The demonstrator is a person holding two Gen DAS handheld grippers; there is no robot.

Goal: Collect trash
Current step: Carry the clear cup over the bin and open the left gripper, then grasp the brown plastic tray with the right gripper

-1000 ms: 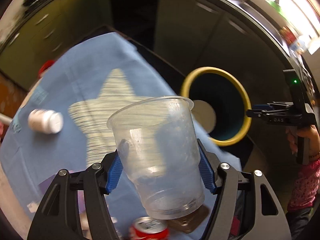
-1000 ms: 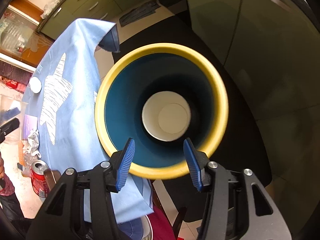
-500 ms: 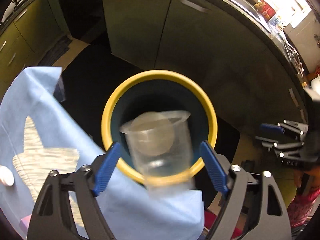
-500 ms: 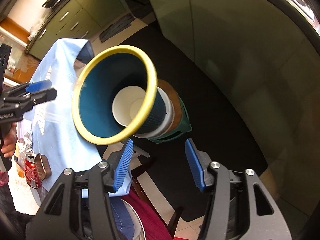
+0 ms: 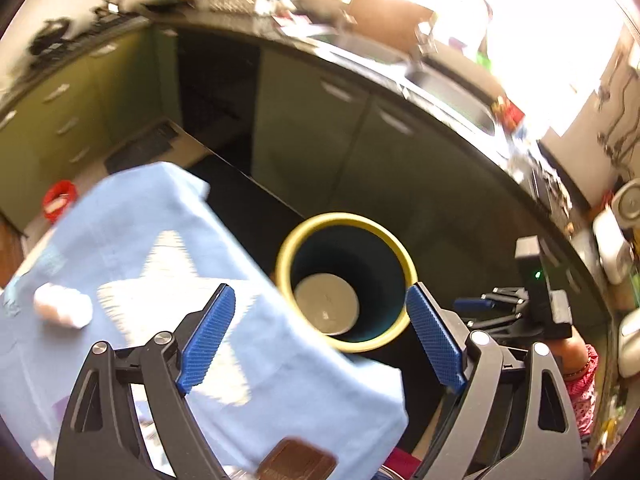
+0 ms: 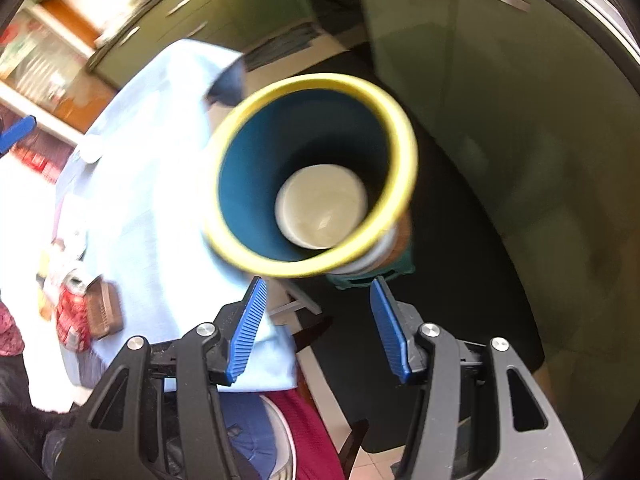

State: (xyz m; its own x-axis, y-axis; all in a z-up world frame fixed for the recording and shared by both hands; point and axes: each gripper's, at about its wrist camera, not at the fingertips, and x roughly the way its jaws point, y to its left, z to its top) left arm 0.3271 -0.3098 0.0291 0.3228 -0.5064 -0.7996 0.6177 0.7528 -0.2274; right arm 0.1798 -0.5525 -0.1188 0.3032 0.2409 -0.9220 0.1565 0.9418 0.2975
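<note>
A blue bin with a yellow rim stands beside the table and has a pale cup at its bottom. My left gripper is open and empty, just above and before the bin. My right gripper is open and empty, near the bin's rim; it also shows in the left wrist view. On the blue tablecloth lie a white bottle, a red can and a brown wallet-like item.
Green kitchen cabinets and a dark worktop with a sink run behind. A dark mat covers the floor under the bin. A green stool holds the bin.
The clear plastic cup left my left gripper and dropped into the bin. The left gripper then pulled back and tilted up. The right gripper swung back towards the bin.
</note>
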